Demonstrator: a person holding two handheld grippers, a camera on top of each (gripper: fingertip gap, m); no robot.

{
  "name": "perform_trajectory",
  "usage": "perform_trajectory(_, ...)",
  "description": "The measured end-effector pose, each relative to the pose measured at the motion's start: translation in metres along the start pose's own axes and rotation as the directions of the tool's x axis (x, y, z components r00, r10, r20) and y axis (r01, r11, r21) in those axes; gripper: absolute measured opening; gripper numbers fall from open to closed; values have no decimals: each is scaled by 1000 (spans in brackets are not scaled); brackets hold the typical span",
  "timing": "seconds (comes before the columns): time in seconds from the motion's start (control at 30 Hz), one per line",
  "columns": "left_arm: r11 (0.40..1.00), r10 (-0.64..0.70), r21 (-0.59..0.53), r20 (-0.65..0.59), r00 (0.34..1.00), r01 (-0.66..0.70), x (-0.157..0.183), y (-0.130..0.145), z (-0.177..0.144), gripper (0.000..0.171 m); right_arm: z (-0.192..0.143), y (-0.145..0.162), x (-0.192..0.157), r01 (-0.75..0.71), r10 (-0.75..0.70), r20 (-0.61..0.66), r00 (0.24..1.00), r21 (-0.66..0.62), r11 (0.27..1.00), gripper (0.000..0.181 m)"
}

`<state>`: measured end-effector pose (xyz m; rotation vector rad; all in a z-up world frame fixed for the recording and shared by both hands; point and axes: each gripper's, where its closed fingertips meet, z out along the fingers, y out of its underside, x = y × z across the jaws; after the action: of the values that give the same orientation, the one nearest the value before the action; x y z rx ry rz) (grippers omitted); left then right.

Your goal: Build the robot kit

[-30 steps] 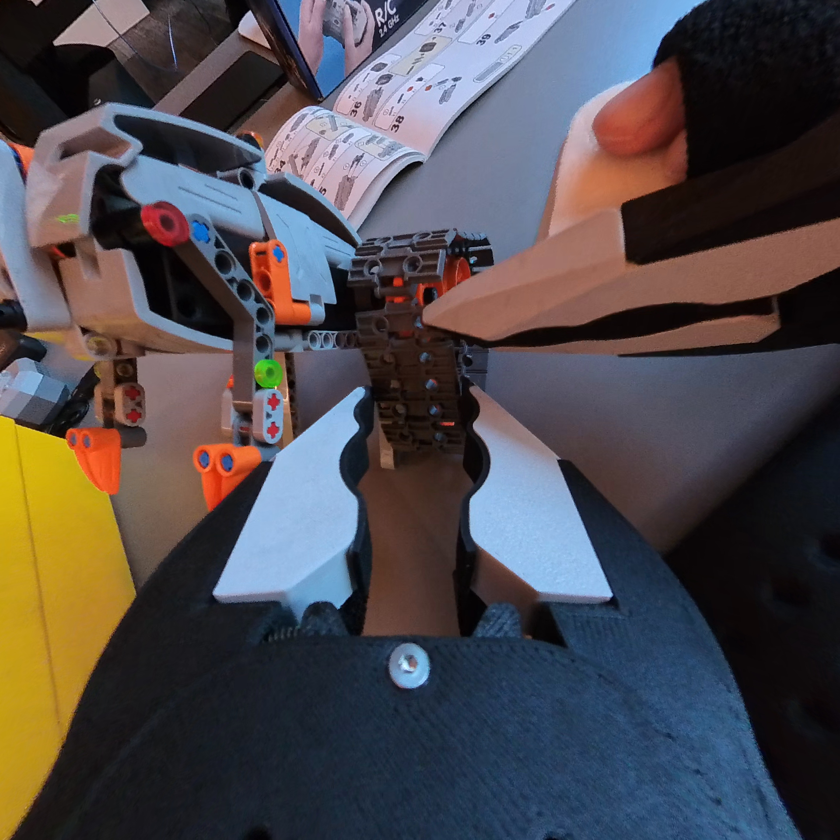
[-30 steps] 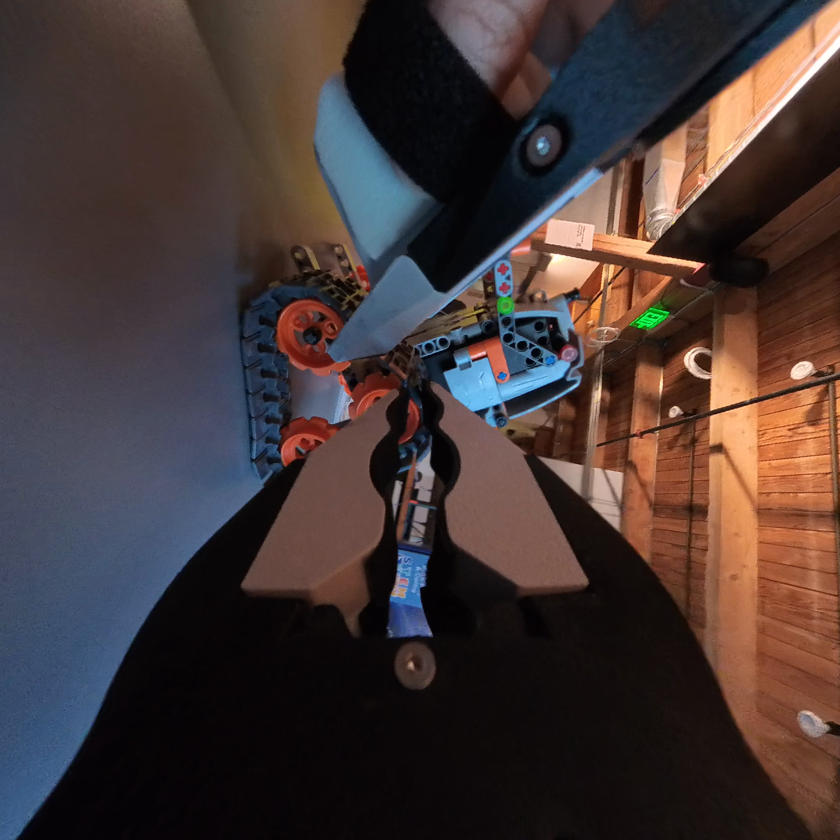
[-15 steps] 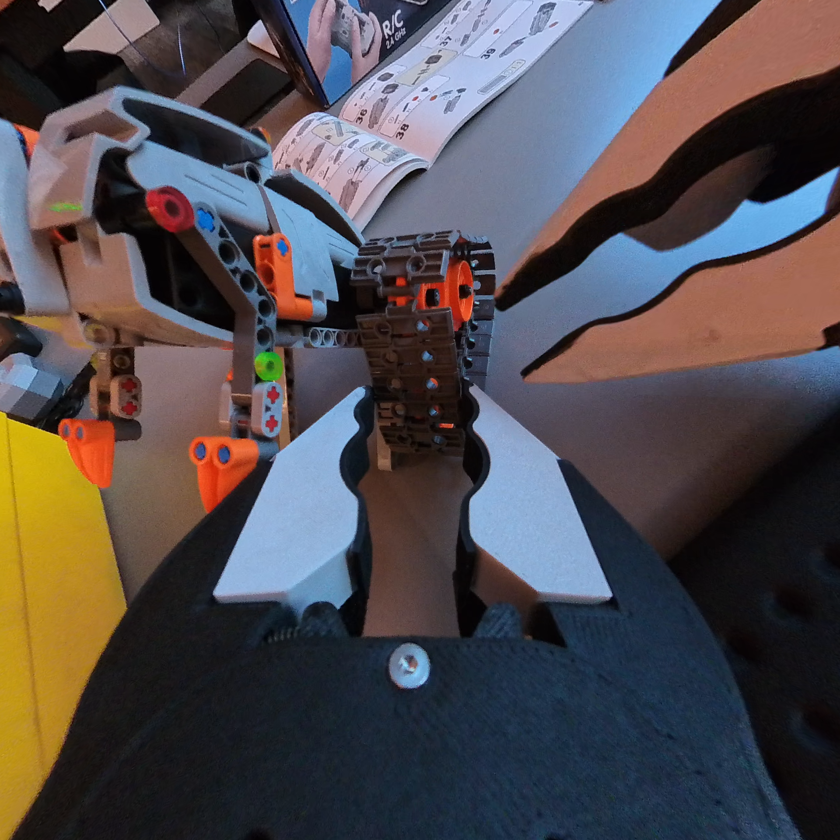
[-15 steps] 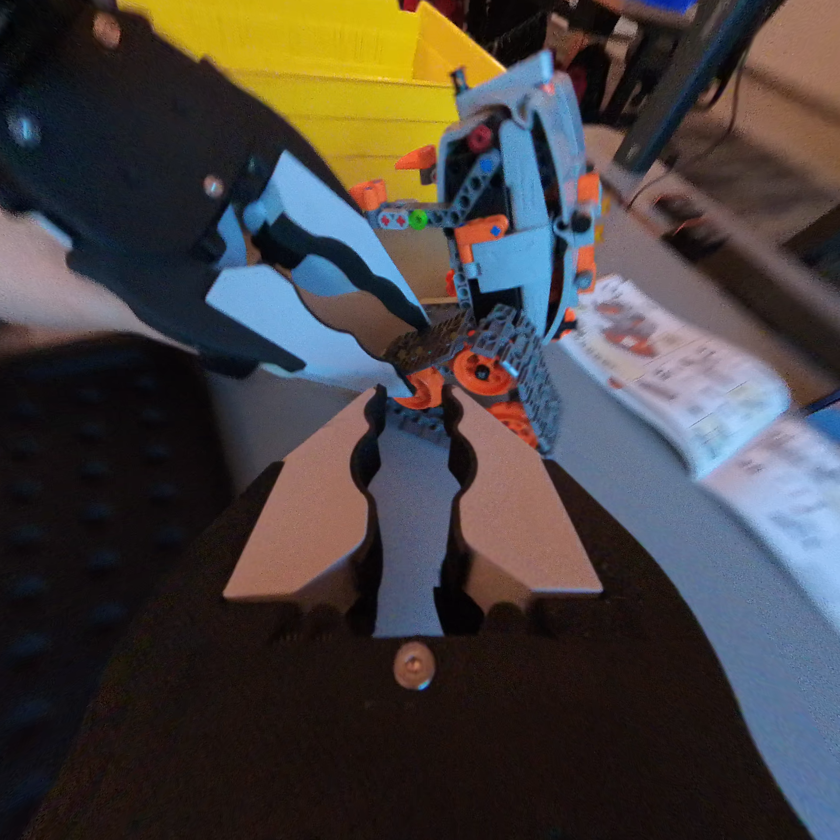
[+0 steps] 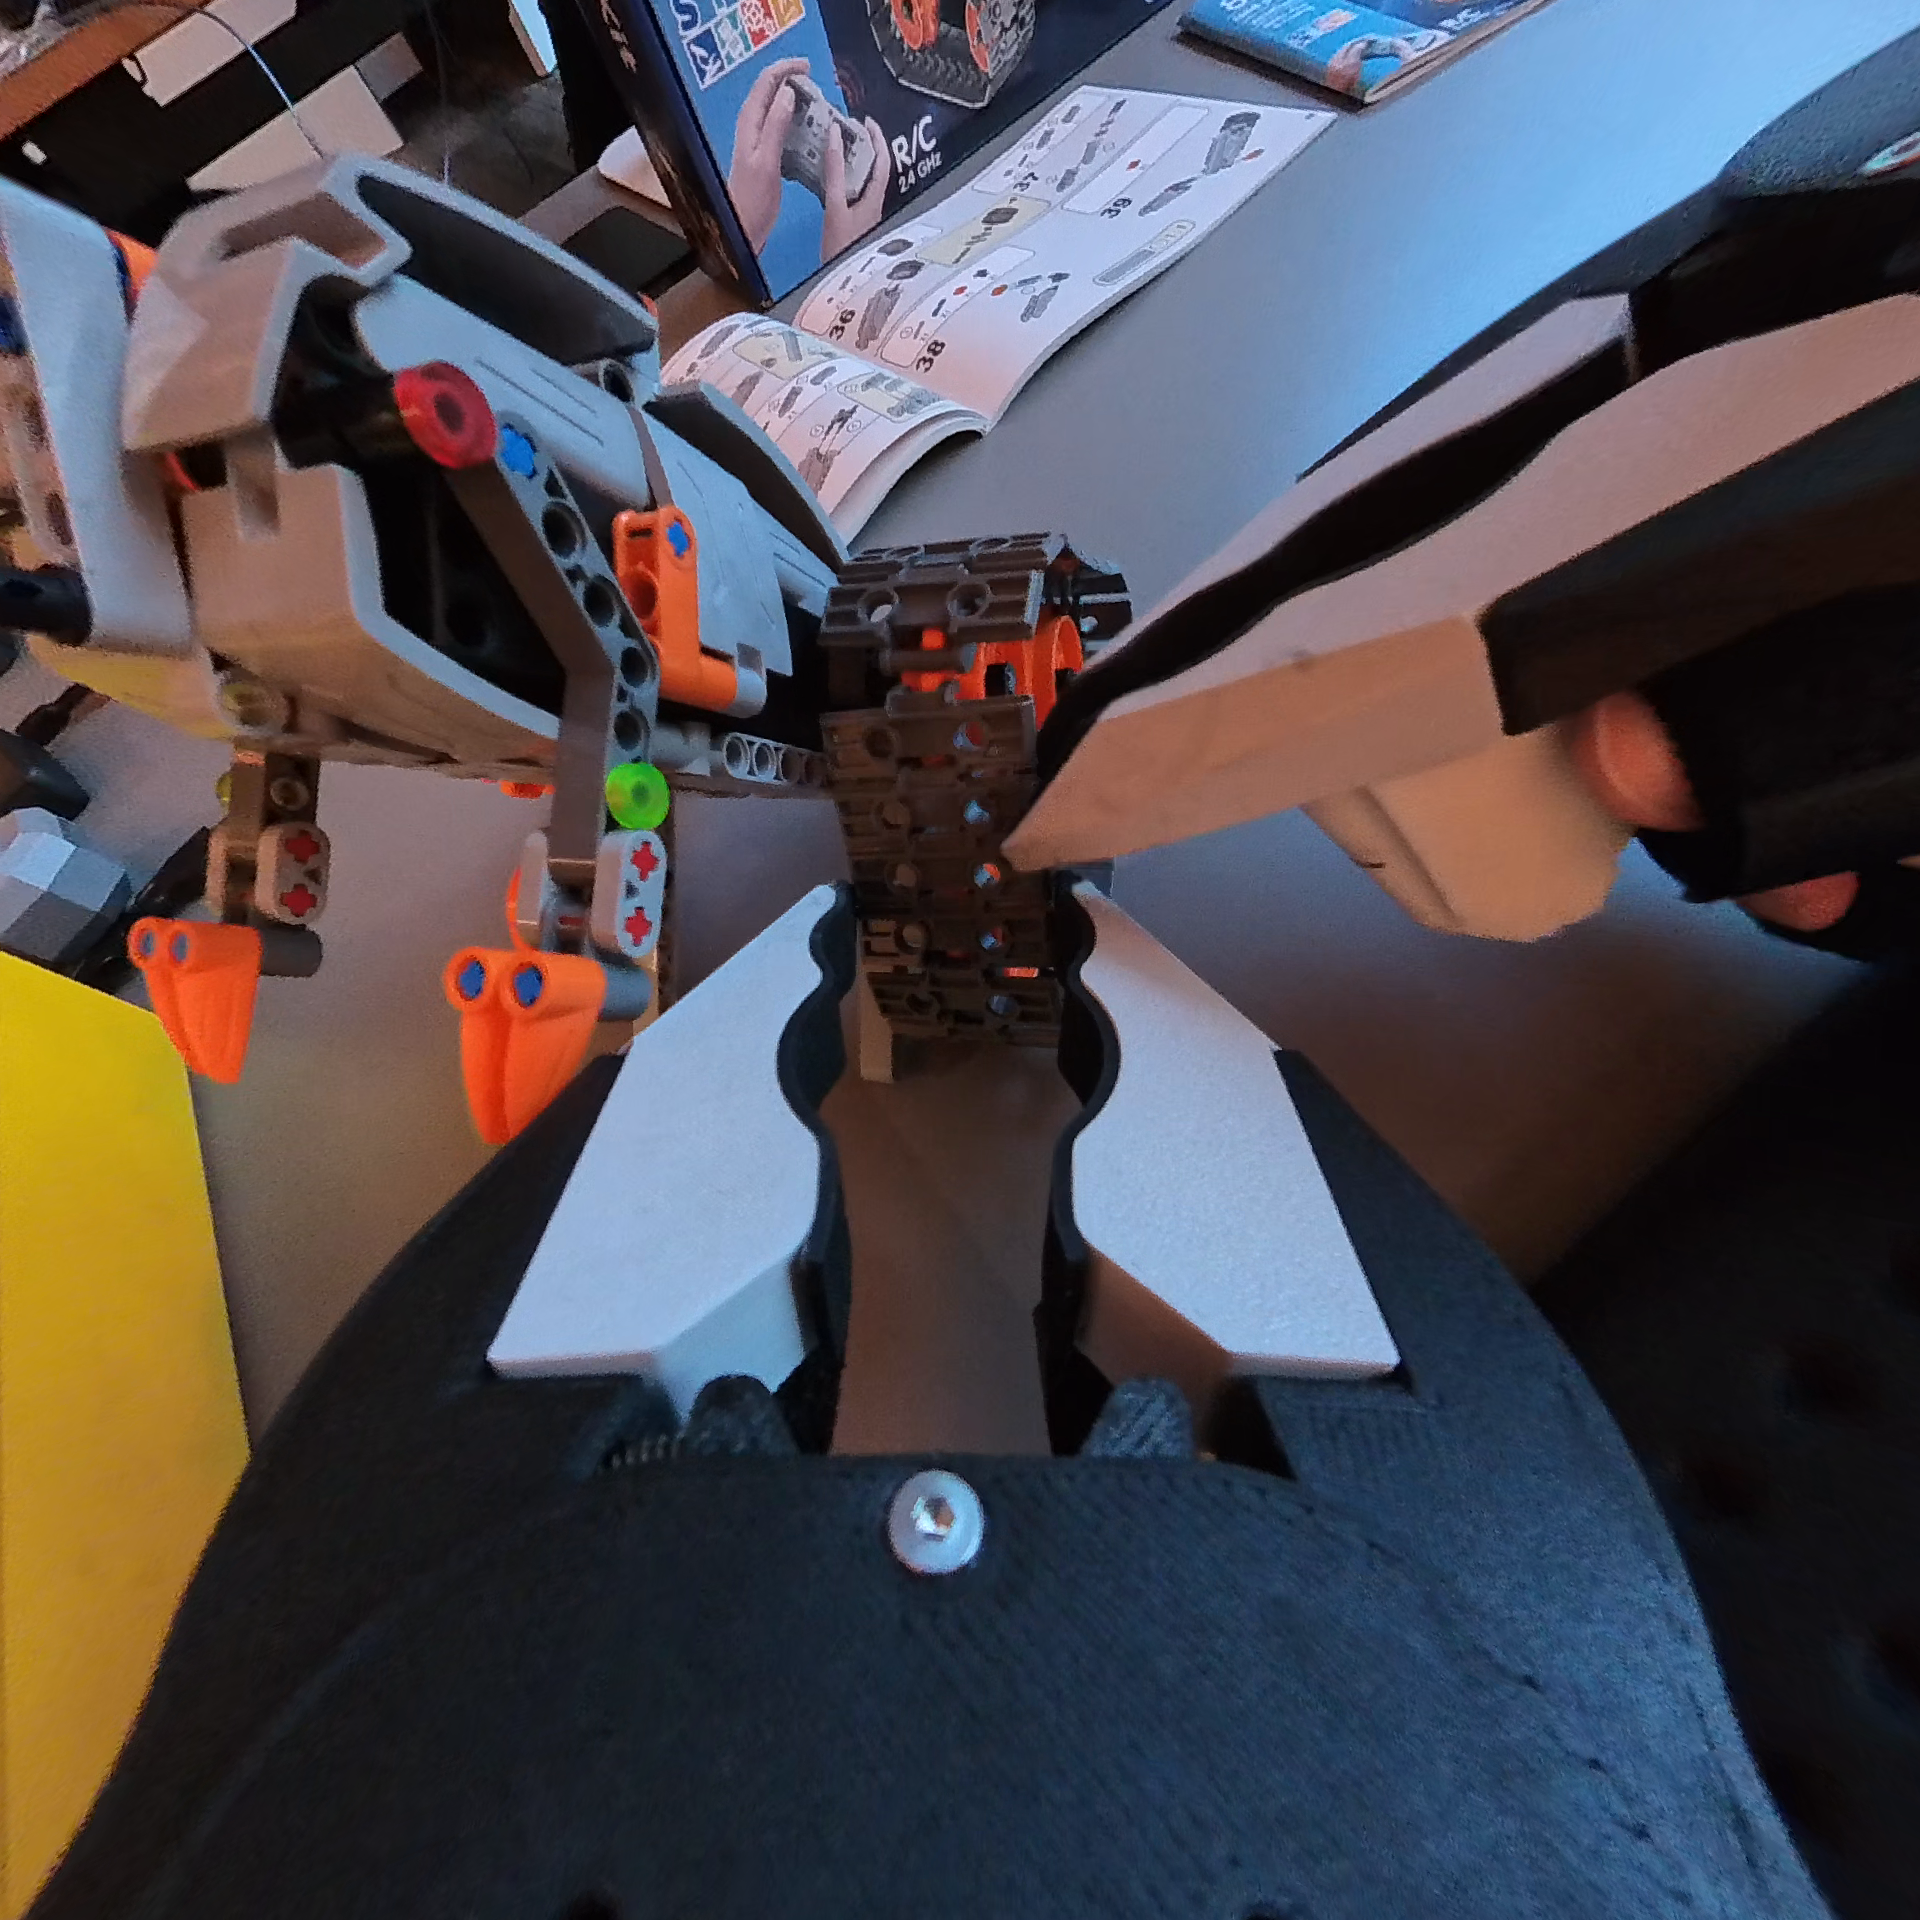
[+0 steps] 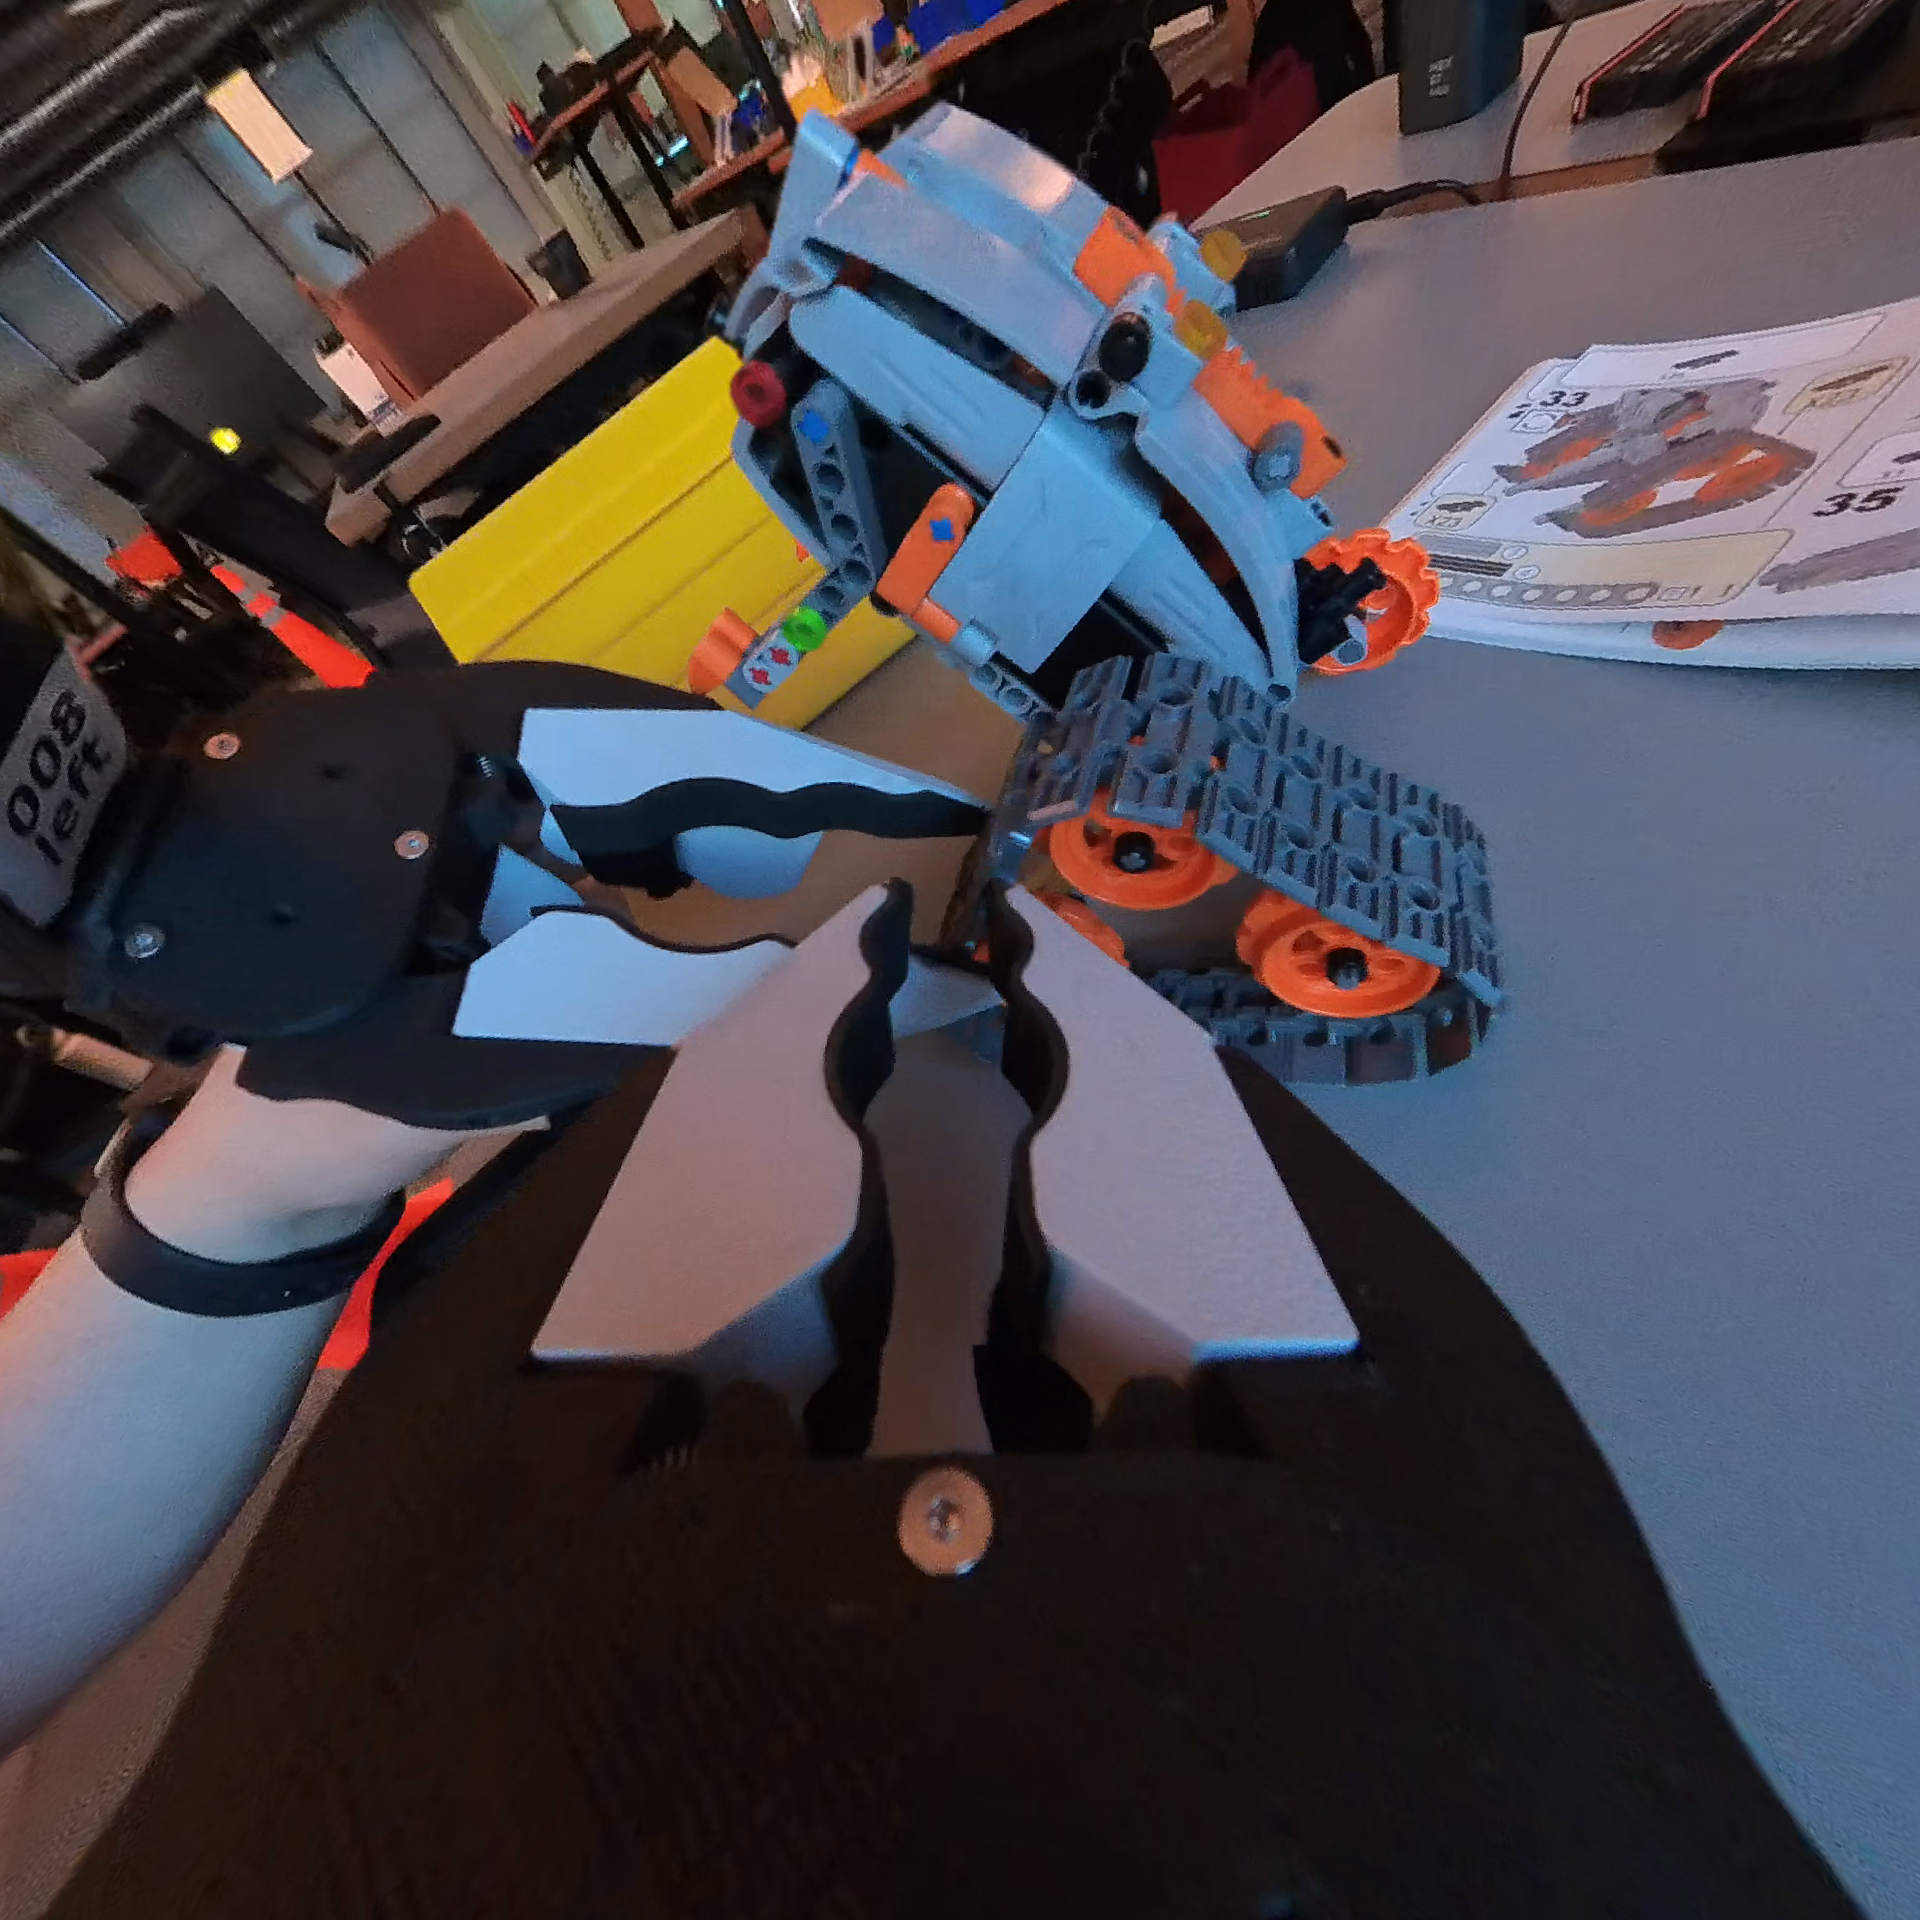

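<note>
**Gripping a brick-built tracked vehicle from two sides**

Clamping the end of the dark tread belt [image 5: 940,831], the left claw [image 5: 956,904] has its two pale fingers [image 5: 717,1132] set moderately apart, each pressing a side of the belt loop. The right claw [image 6: 948,906] comes in from the side; its fingers stand a little apart, and their tips sit at the belt's end beside an orange wheel [image 6: 1127,857]. From the left wrist view one of its fingertips [image 5: 1023,852] touches the tread; whether that claw actually pinches anything cannot be told.

The tracked vehicle [image 6: 1039,488] rests on the grey desk [image 6: 1714,935] on the tread's lower run, with its grey-and-orange body tipped up above the track. The tread's long axis runs away from the left claw, along the desk. A second orange sprocket [image 6: 1366,597] hangs bare at the body's far side.

A yellow bin [image 6: 623,561] stands just behind the vehicle; its contents are hidden. An open instruction booklet [image 5: 997,260] lies on the desk beyond, near an upright blue product box [image 5: 790,125].
</note>
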<state>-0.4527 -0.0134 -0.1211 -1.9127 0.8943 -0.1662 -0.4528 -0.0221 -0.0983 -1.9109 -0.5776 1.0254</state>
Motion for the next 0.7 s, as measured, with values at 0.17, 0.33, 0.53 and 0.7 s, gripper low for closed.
perform_trajectory(0.17,1000,9,0,4,1000,-9,0,1,-1,36,4,-2,3,4,-3,-25,1000,20,1000,3)
perform_trajectory(0.33,1000,-8,14,-3,1000,8,0,0,-2,39,4,-3,3,57,-56,-55,997,22,998,2)
perform_trajectory(0.53,999,19,26,23,1000,-20,-3,-1,-31,56,2,-5,3,81,-79,-71,994,36,996,2)
perform_trajectory(0.7,969,248,-3,-10,969,-249,-9,-19,-62,51,-2,-5,4,82,-79,-72,994,46,996,1)
